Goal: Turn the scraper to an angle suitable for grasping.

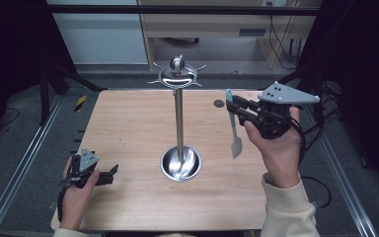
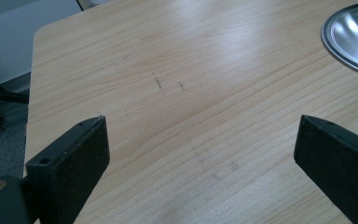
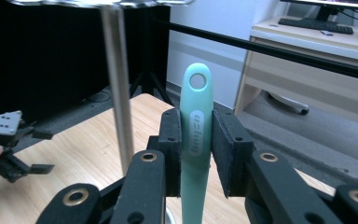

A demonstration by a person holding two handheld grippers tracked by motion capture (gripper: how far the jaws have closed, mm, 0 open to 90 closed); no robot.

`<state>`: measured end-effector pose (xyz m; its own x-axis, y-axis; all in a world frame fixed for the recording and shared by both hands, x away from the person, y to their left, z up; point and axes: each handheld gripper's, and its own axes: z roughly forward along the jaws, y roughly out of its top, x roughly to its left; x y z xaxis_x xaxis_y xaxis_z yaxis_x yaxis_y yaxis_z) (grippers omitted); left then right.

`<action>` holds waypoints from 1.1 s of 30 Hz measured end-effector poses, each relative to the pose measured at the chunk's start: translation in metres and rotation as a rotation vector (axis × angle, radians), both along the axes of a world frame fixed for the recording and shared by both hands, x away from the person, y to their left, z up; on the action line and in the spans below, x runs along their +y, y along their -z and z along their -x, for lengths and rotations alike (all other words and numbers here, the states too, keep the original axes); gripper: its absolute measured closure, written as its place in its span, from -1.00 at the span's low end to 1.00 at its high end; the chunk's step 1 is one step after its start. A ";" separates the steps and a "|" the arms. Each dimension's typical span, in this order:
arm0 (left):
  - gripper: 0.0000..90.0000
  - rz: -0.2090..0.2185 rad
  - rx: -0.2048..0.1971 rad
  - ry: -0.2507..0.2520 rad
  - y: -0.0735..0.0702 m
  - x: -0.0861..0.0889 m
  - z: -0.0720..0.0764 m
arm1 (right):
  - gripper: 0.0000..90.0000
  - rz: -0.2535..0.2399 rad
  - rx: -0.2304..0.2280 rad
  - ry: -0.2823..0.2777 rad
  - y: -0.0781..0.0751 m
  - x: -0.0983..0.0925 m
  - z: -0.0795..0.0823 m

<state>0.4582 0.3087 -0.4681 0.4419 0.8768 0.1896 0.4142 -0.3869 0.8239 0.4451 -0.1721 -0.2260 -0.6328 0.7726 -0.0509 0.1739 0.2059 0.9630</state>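
A steel utensil stand [image 1: 179, 118] rises from a round bowl-shaped base [image 1: 180, 163] at the table's middle, with a ring of hooks [image 1: 177, 76] at its top. My right gripper [image 1: 232, 106] is raised to the right of the pole, shut on the mint-green handle [image 3: 196, 116] of a utensil [image 1: 234, 133]. Its pale blade hangs down over the table. The handle's hanging hole points up, and the pole [image 3: 119, 93] stands just to its left. My left gripper [image 1: 109, 174] rests at the front left, and its jaws [image 2: 200, 140] are open over bare wood.
The wooden table [image 1: 128, 123] has a small dark round mark [image 1: 219, 103] at the back right. The base's rim [image 2: 354, 37] lies off the left gripper's right jaw. Metal rails run along both table sides, and a desk stands behind.
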 end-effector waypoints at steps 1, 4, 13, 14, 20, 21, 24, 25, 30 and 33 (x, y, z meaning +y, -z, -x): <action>-0.93 0.000 0.000 0.000 0.000 0.000 0.000 | 0.65 0.000 -0.007 -0.007 -0.002 0.002 0.003; -0.93 0.001 0.000 0.000 0.000 0.001 0.000 | 0.65 -0.001 -0.016 -0.019 -0.003 0.005 0.006; -0.93 0.000 -0.009 -0.003 -0.001 0.001 0.000 | 0.65 -0.022 -0.039 -0.060 -0.007 0.011 0.011; -0.93 0.000 -0.008 -0.002 -0.001 0.001 0.000 | 0.65 -0.026 -0.046 -0.068 -0.008 0.012 0.013; -0.93 -0.002 -0.009 -0.001 -0.001 0.000 0.000 | 0.65 -0.032 -0.063 -0.090 -0.010 0.017 0.016; -0.93 -0.002 -0.009 -0.001 -0.001 0.000 0.000 | 0.65 -0.032 -0.066 -0.093 -0.010 0.018 0.016; -0.93 -0.001 -0.008 -0.001 -0.001 0.000 0.000 | 0.65 -0.029 -0.067 -0.098 -0.010 0.020 0.016; -0.93 -0.003 -0.008 -0.002 -0.001 0.000 0.000 | 0.65 -0.031 -0.068 -0.108 -0.010 0.022 0.015; -0.93 -0.004 -0.009 -0.001 0.000 0.000 0.000 | 0.65 -0.034 -0.070 -0.112 -0.010 0.024 0.013; -0.93 -0.006 -0.007 -0.002 0.000 0.000 0.000 | 0.65 -0.037 -0.081 -0.118 -0.014 0.027 0.009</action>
